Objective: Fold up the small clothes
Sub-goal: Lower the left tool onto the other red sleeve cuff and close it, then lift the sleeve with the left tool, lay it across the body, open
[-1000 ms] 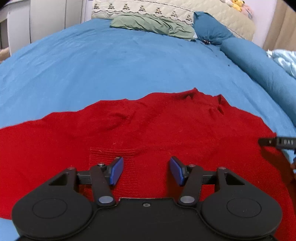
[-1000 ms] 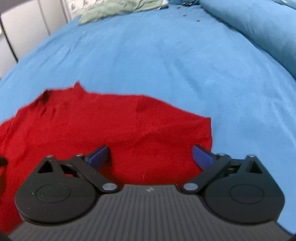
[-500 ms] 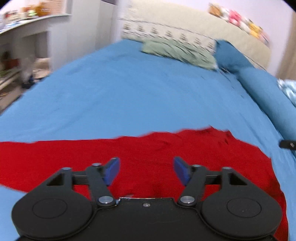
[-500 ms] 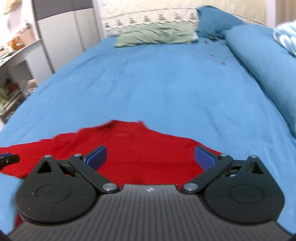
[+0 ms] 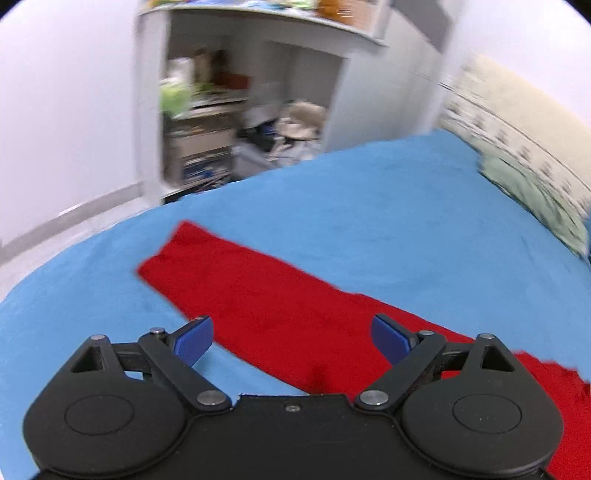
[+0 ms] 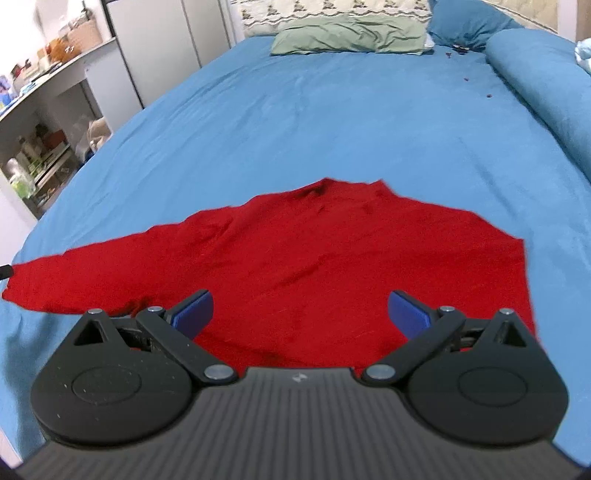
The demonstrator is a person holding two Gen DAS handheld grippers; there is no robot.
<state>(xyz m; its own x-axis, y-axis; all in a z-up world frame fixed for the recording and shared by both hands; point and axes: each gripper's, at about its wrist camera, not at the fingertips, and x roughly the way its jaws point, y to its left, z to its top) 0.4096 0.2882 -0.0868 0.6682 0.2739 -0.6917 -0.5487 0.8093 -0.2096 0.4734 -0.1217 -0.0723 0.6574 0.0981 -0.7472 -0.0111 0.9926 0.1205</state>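
A red knit sweater (image 6: 314, 251) lies spread flat on the blue bed cover (image 6: 332, 110). One long sleeve (image 5: 236, 273) stretches out to the left, its cuff near the bed's edge. My left gripper (image 5: 291, 338) is open and empty, hovering over that sleeve. My right gripper (image 6: 301, 308) is open and empty, above the sweater's lower body. The collar (image 6: 347, 188) points away from me. The tip of the left gripper (image 6: 5, 272) shows at the sleeve's cuff in the right wrist view.
A green pillow (image 6: 351, 35) and a blue pillow (image 6: 465, 26) lie at the head of the bed. A rolled blue duvet (image 6: 546, 85) runs along the right side. White shelves with clutter (image 5: 229, 110) stand left of the bed.
My left gripper has swung left from the sweater's body to the sleeve and opened wider. My right gripper has pulled back and risen, so the whole sweater shows. The sweater lies still.
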